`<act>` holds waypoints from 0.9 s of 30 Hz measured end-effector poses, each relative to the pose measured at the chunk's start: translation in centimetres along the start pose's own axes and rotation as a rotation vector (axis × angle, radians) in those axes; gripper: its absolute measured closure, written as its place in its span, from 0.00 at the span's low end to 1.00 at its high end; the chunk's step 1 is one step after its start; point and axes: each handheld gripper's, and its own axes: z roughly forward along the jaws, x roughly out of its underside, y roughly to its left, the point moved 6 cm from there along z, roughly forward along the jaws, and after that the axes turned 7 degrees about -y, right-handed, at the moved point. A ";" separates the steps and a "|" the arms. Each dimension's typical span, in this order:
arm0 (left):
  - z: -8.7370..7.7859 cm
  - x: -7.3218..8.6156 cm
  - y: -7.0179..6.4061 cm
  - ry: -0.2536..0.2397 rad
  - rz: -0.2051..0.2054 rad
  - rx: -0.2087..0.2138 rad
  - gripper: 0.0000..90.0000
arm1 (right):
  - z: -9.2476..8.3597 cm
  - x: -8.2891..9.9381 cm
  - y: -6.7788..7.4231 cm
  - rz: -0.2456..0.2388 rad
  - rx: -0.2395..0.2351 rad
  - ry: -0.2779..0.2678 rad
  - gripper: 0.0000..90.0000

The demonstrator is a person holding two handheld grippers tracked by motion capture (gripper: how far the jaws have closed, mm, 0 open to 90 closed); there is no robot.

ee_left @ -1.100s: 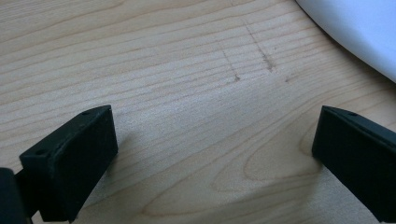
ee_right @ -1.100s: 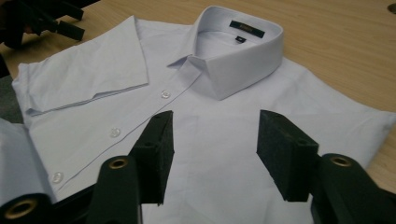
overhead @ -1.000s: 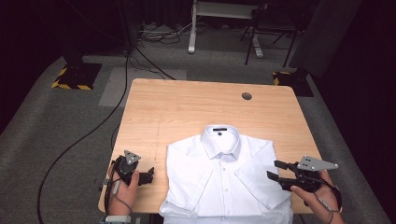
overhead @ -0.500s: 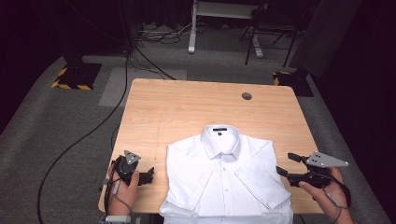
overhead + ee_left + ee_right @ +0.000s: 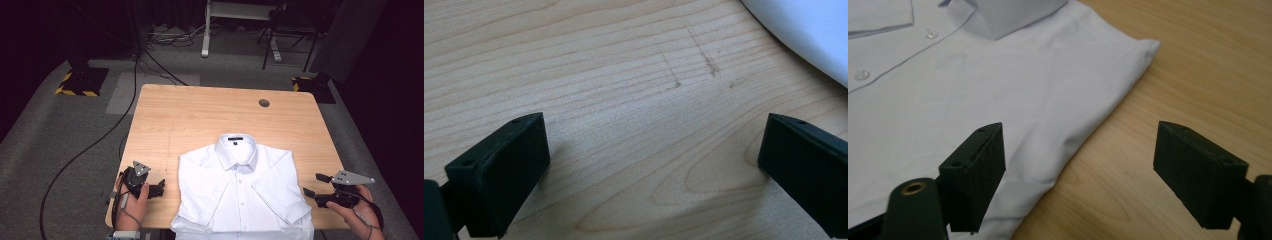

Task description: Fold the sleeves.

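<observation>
A white short-sleeved shirt [image 5: 240, 190] lies buttoned and folded on the near half of the wooden table [image 5: 210, 115], collar away from me. My right gripper [image 5: 315, 185] hovers just off the shirt's right edge, and its jaws have just been opening. In the right gripper view the right gripper [image 5: 1083, 175] stands open above the shirt [image 5: 973, 90] hem and bare wood, gripping nothing. My left gripper [image 5: 159, 186] rests at the table's near left, beside the shirt. The left gripper [image 5: 654, 170] is open over bare wood, with a shirt [image 5: 809, 30] corner at the upper right.
A round cable hole [image 5: 264, 103] sits near the table's far right. Cables [image 5: 100, 140] run over the grey carpet at the left. Chair and desk legs [image 5: 205, 40] stand beyond the table. The shirt's bottom hangs at the near edge.
My right gripper has drawn back to the right, off the shirt's sleeve, and its jaws have spread wider. The left hand and the shirt have stayed put.
</observation>
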 end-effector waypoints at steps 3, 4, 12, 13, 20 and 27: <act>0.0 0.0 0.0 0.000 0.000 0.000 0.00 | 0.1 0.9 0.2 -0.001 -0.021 0.028 0.23; 0.0 0.0 0.0 0.000 0.000 0.000 0.00 | 0.1 1.2 0.3 -0.004 -0.029 0.034 0.23; 0.0 0.0 0.0 0.000 0.000 0.000 0.00 | 0.2 3.3 0.4 -0.027 -0.034 0.100 0.24; 0.0 0.0 0.0 0.000 0.000 0.000 0.00 | 0.2 3.6 0.4 -0.031 -0.032 0.109 0.24; 0.0 0.0 0.0 0.000 0.000 0.000 0.00 | 0.3 4.7 0.2 -0.030 -0.025 0.121 0.25; 0.0 0.0 0.0 0.000 0.000 0.000 0.00 | 0.2 4.1 0.2 -0.024 -0.024 0.099 0.23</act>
